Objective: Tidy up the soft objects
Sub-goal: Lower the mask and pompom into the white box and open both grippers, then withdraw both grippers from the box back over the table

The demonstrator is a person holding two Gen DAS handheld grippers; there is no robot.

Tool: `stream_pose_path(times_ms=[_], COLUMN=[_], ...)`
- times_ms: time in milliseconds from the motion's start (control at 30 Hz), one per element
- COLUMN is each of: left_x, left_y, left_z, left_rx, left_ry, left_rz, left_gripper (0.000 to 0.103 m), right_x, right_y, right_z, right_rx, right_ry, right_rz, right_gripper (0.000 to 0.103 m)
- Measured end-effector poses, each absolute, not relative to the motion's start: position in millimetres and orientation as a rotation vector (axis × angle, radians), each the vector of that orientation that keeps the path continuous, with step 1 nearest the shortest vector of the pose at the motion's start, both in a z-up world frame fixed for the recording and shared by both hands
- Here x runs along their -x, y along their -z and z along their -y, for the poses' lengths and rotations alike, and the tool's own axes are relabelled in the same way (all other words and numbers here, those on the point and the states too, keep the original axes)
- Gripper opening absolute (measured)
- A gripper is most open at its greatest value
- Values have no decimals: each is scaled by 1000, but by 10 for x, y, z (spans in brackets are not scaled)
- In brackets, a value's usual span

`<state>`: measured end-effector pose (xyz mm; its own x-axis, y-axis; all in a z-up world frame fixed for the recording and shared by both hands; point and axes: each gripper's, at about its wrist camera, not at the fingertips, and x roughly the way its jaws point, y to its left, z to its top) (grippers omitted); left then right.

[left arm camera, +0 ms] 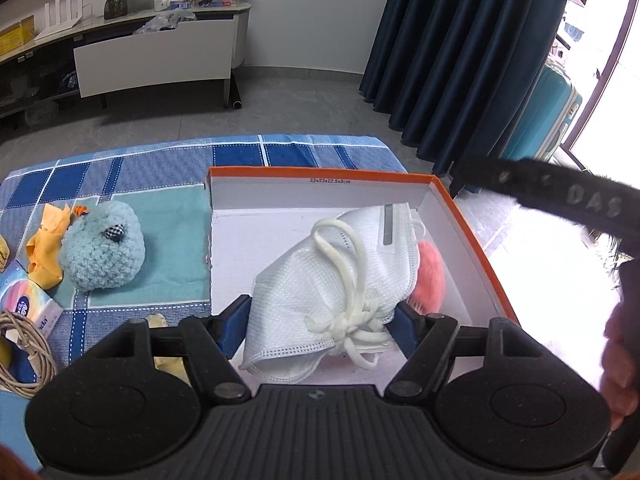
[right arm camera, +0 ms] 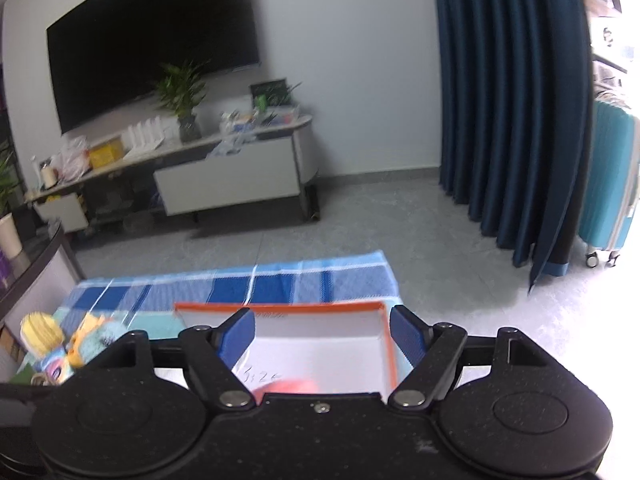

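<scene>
Left wrist view, nearest first: my left hand-held gripper (left arm camera: 322,330) has its blue fingers (left arm camera: 236,322) spread wide on either side of a white mesh mask (left arm camera: 332,276). I cannot tell whether the pads touch it. The mask lies in the white box with the orange rim (left arm camera: 472,216), its knotted cream straps (left arm camera: 352,312) on top, and a pink fluffy item (left arm camera: 430,280) rests just behind it against the box's right wall. Left of the box, on the blue checked cloth (left arm camera: 288,152) covering the surface, sit a teal knitted plush (left arm camera: 102,246), yellow fabric (left arm camera: 44,248), a tissue packet (left arm camera: 28,304) and a coil of cord (left arm camera: 24,354).

Right wrist view: my right hand-held gripper (right arm camera: 322,336) hangs above the same box (right arm camera: 280,308), fingers wide apart and holding nothing. The pink item (right arm camera: 288,386) shows as a blur at its base. Farther off stand a TV cabinet (right arm camera: 228,176), a dark screen (right arm camera: 152,44), navy curtains (right arm camera: 512,100) and a teal suitcase (right arm camera: 612,176).
</scene>
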<state>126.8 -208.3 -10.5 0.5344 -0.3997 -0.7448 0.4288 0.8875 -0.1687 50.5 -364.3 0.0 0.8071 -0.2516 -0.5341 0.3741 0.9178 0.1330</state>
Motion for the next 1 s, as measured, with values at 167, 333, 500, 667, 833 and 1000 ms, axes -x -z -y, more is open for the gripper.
stream_pose_path(times_ms=[167,333,500,667,833,1000], left_x=[-1318,-1334,-1343,-1277,-1189,-1073], left_y=[158,111,30,-44,-64,-127], left_z=[2131,2180,2190,2113,2016,1886], left_rx=[-22,-10,-8,0,-5,-13], left_ry=[499,527,547,545,520,456], left_rz=[-893,-871,-840,-817,-822,-824], left_gripper=[73,78,93,94,94,97], right_x=[-307,-139,-53,10,95,166], right_y=[-102,-175,-241,-293,-331,-337], right_z=[3671,3664,3622,3548,3424,3272], right_rx=[-235,-236,-232,-223,-217,-213], right_ry=[361,386,385,372,358,342], right_rz=[-501,-478,-467,-457,-454,-465], right_gripper=[88,88,88,88,88,88])
